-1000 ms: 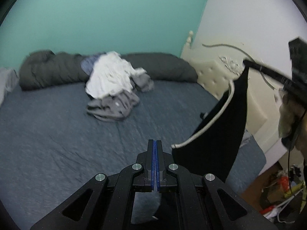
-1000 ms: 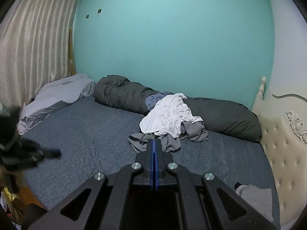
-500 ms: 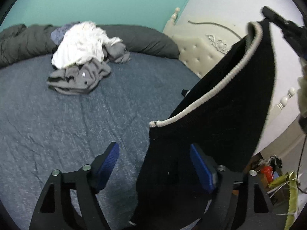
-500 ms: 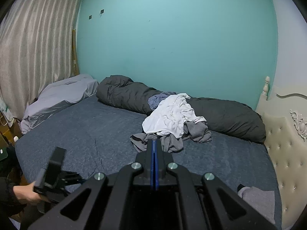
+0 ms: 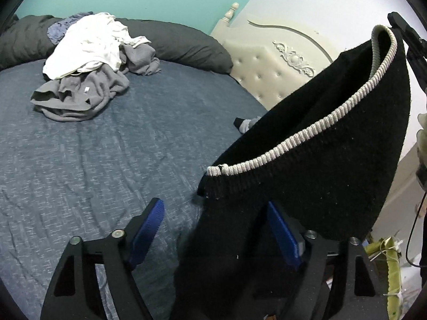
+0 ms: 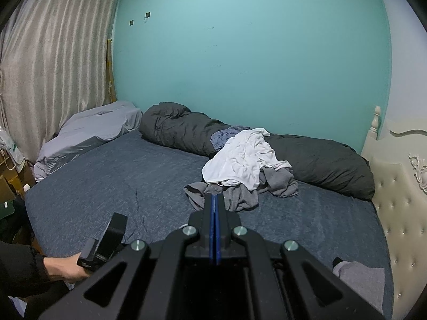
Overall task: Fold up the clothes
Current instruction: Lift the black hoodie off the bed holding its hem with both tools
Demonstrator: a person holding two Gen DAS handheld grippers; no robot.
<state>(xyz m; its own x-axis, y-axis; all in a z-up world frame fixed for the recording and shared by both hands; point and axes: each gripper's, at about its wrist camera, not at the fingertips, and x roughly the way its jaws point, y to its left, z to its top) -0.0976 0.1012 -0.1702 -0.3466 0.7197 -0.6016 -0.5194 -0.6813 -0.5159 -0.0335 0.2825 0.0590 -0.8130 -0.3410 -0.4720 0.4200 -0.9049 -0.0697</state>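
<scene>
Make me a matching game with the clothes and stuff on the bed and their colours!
Things:
1. sweater hanging between the left gripper's fingers
2. top garment on the pile
3. rolled duvet by the wall
4. bedsheet

Colours:
A. white
B. blue
C. black with a pale ribbed edge
D. dark grey

Pairs: 1-C, 2-A, 3-D, 4-B

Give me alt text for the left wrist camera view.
A black knit garment with a pale ribbed edge hangs between the left gripper's open blue pads. Behind it, a pile of white and grey clothes lies on a blue bed.
</scene>
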